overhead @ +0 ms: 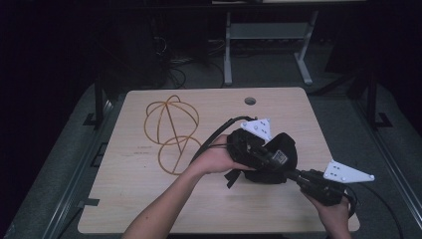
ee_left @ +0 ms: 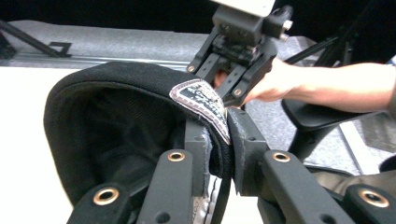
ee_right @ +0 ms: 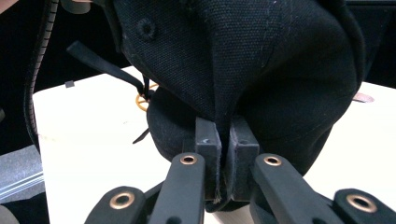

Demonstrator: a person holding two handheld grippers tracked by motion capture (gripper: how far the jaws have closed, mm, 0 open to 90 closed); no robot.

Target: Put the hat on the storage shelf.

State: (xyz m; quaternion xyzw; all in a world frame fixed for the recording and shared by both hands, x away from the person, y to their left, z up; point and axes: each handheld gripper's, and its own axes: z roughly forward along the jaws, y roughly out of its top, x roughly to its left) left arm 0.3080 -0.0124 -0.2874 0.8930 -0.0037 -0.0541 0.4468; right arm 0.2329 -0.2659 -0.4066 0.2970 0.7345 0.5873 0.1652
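Hanging between the two grippers above the right half of the wooden table point(overhead: 149, 199), a black cap point(overhead: 278, 162) is held clear of the tabletop. The left gripper point(ee_left: 219, 140) is pinched on the cap's rim at the sewn label point(ee_left: 201, 100), with the hollow inside of the crown open toward its camera. The right gripper point(ee_right: 226, 149) is pressed together on a fold of the crown fabric, the cloth being caught between its two pads from below. In the high view the left gripper point(overhead: 249, 144) is seen at the far-left side of the cap and the right gripper point(overhead: 298, 177) at its near-right side, so the cap is spanned along a slanting line between them. A loose strap point(ee_right: 107, 65) dangles from the back of the cap. A tangle of orange wire hoops point(overhead: 171, 132) lies well apart on the left half of the table. Any coming move would likely depend on that diagonal being kept, since both grips sit on opposite sides.
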